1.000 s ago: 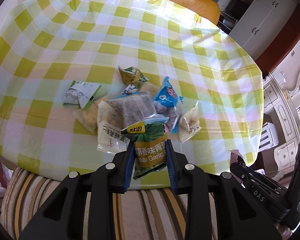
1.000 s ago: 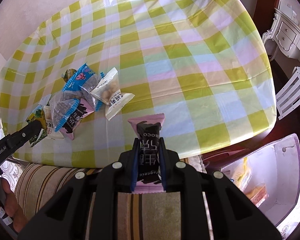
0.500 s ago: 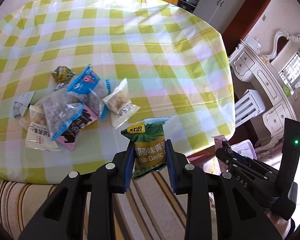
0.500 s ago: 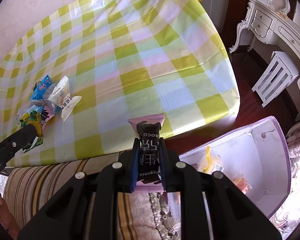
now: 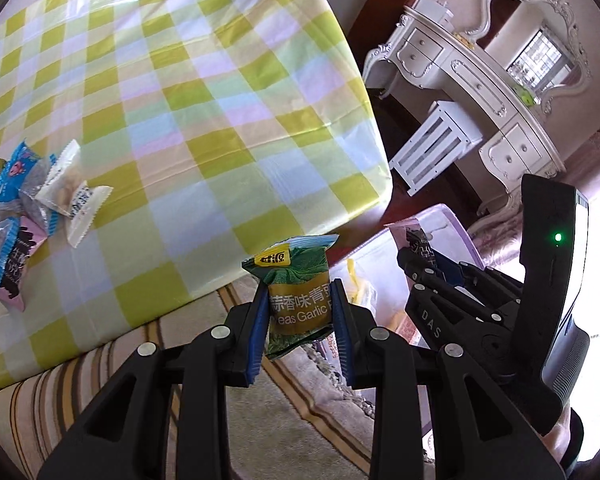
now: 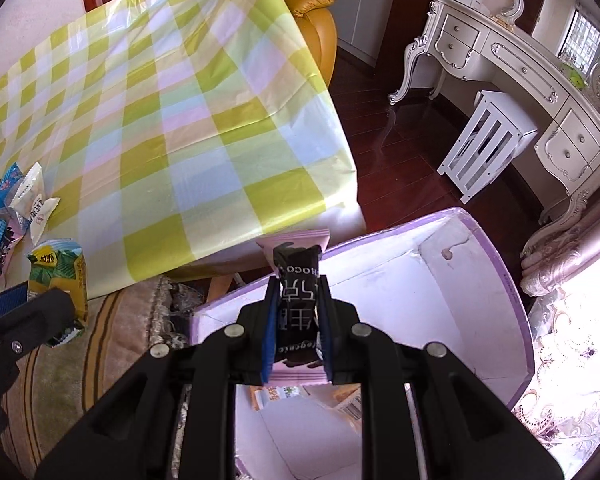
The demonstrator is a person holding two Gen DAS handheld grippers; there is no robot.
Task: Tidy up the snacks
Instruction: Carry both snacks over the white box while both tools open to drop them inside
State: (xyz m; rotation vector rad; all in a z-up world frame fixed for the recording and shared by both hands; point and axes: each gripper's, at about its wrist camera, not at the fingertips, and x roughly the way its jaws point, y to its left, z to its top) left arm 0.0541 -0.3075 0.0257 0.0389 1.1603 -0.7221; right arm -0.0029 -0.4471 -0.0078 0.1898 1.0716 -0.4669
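While the left gripper (image 5: 300,312) clamps a green pea packet (image 5: 296,280), the right gripper (image 6: 298,320) pinches a chocolate bar (image 6: 298,300). Both hang over a purple box (image 6: 500,264)

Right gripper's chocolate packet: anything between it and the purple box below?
Nothing visible. The right gripper holds the chocolate packet over the open purple box; only a few snacks lie on the box floor.

Both held snacks, now off-table, boxward.
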